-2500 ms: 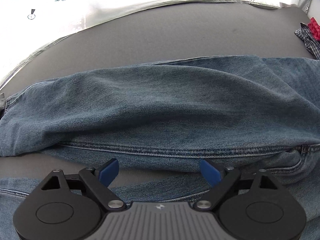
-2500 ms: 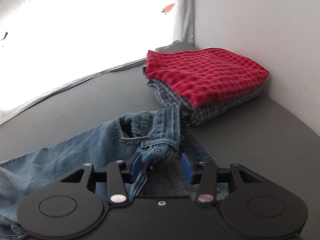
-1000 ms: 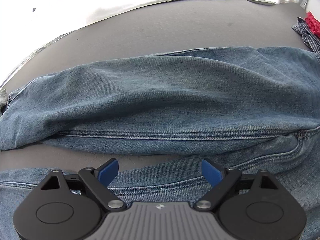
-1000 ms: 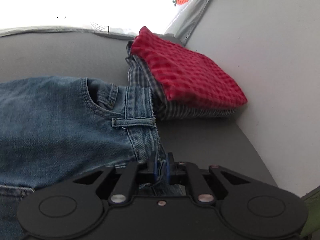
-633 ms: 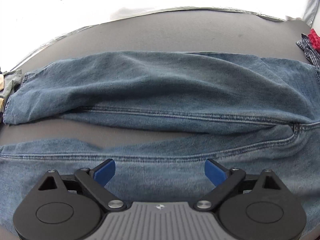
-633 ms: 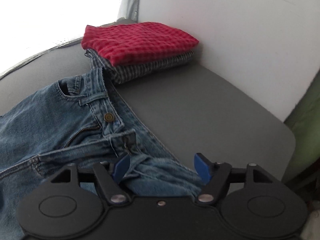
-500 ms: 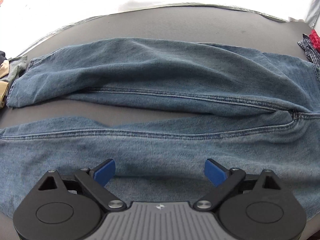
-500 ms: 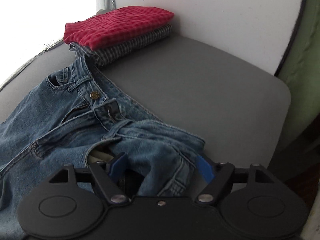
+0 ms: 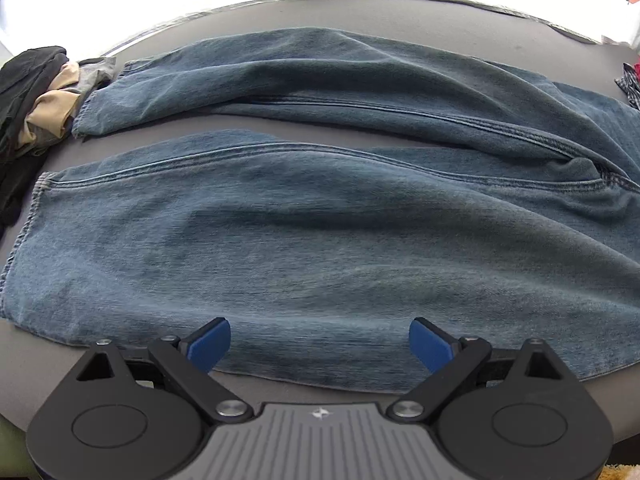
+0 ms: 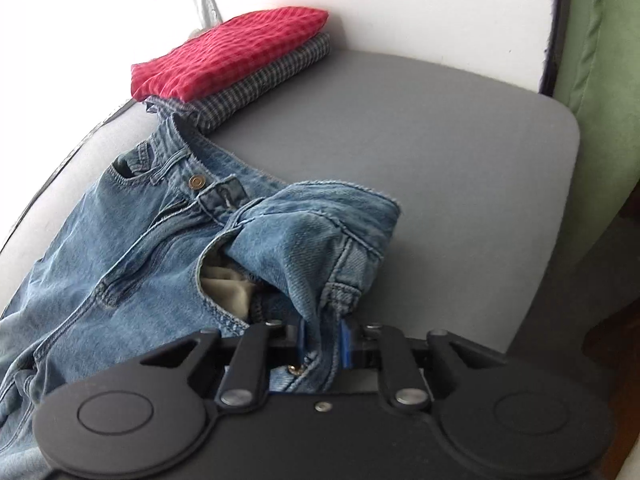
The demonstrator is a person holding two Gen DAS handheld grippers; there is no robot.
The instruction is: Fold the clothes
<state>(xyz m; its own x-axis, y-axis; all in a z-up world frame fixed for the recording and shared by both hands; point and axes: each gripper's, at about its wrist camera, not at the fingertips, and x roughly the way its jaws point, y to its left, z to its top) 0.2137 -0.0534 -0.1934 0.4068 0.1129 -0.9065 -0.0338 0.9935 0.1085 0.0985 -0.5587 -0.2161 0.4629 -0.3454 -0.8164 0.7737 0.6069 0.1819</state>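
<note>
Bare table (image 10: 460,128) right of jeans (image 10: 132,248) — folded stack (image 10: 240,52) blocks far corner.

Left tongs (image 9: 320,340): jaws spread wide, blue pads (image 9: 210,342) well apart, nothing between them. Held low and roughly level, pointing forward, hovering just above the near trouser leg of the jeans (image 9: 320,220).

Right tongs (image 10: 324,342): jaws drawn close together, pinching a bunched fold of the jeans' waistband; denim fills the narrow gap between the pads. Body tilted slightly.
</note>
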